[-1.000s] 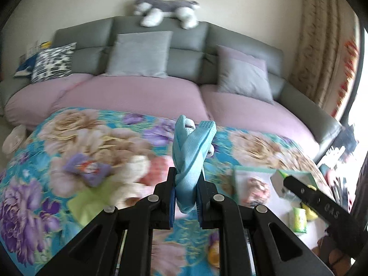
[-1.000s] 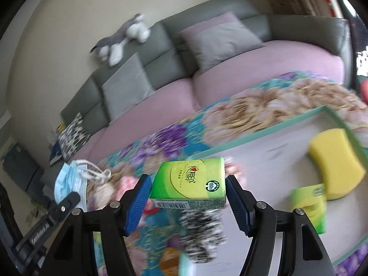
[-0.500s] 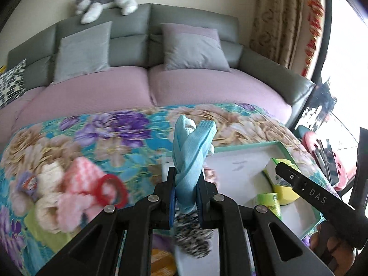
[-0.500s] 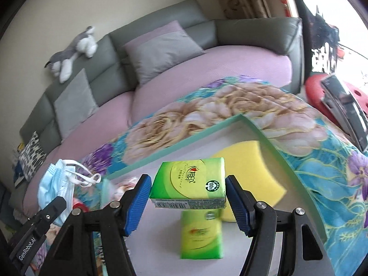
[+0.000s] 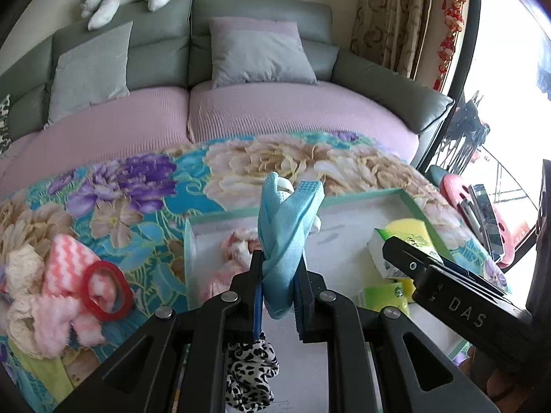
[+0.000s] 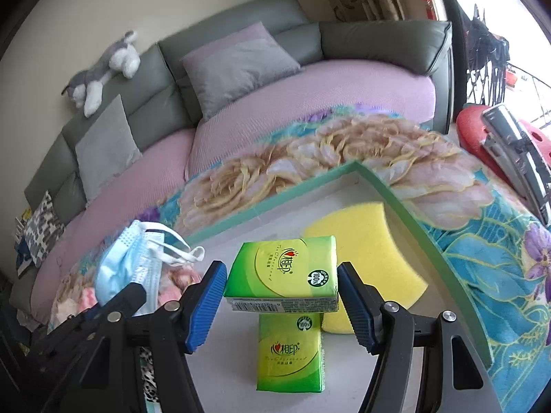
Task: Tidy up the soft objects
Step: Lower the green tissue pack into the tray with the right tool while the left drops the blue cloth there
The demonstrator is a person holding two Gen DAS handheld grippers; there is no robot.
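Note:
My left gripper is shut on a blue face mask, held upright above the white tray with a green rim. The mask also shows in the right wrist view. My right gripper is shut on a green tissue pack, held above the tray. Under it lie a second green tissue pack and a yellow sponge. A pink cloth and a leopard-print scrunchie lie in the tray's left part.
The tray sits on a floral cloth. Left of it lies a heap of fluffy pink and cream items with a red ring. A sofa with grey cushions stands behind. A red stool stands at right.
Both grippers have swung right, from the heap of soft items to above the tray. The tissue pack now hangs over the second pack and the sponge. Both grips are unchanged.

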